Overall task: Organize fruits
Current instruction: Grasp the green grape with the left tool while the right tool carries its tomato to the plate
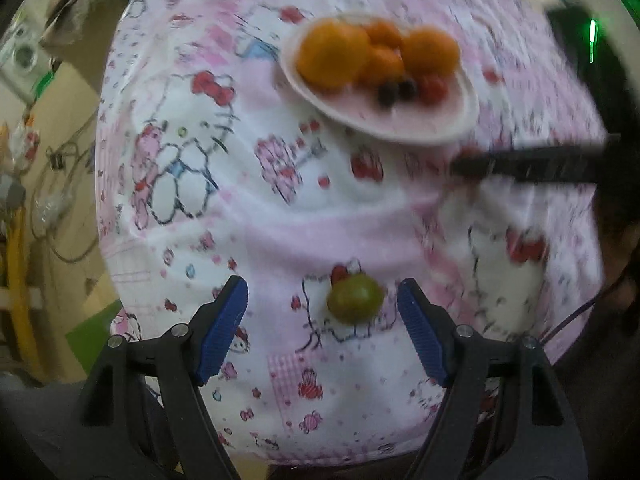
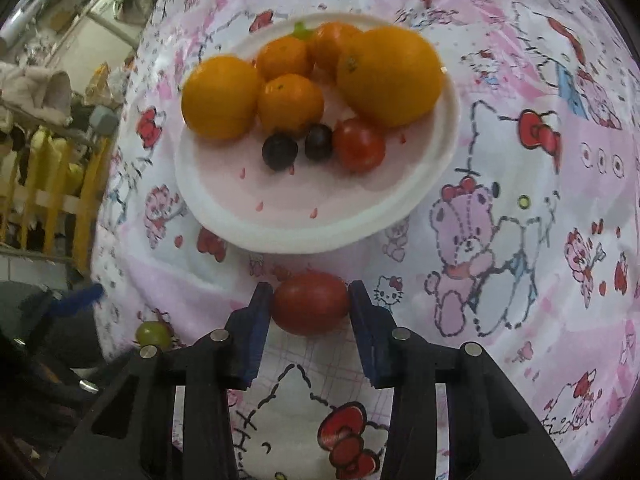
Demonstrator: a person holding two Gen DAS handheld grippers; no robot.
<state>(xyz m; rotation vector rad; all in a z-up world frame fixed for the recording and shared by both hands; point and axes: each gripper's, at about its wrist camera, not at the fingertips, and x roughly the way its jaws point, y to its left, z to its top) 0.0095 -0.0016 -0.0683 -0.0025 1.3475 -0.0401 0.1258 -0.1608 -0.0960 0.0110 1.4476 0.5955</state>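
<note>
A white plate [image 2: 280, 236] on the cartoon-print cloth holds two big oranges [image 2: 388, 76], smaller mandarins [image 2: 290, 102], two dark berries [image 2: 280, 152] and a red tomato [image 2: 359, 145]. In front of the plate, my right gripper [image 2: 310, 286] is shut on a second red tomato [image 2: 310, 308], with both blue pads against its sides. A small green fruit [image 1: 355, 298] lies on the cloth between the wide-apart fingers of my left gripper [image 1: 322, 286], which is open and not touching it. The same green fruit [image 2: 153, 333] shows at the lower left of the right wrist view. In the left wrist view the plate [image 1: 420, 132] is blurred.
The pink and white cloth [image 1: 280, 208] covers a round table whose edge drops off on the left [image 2: 104, 240]. Beyond it stand a yellow fence [image 2: 48, 184] and clutter. A black finger of the other gripper [image 1: 520, 164] crosses the right side of the left wrist view.
</note>
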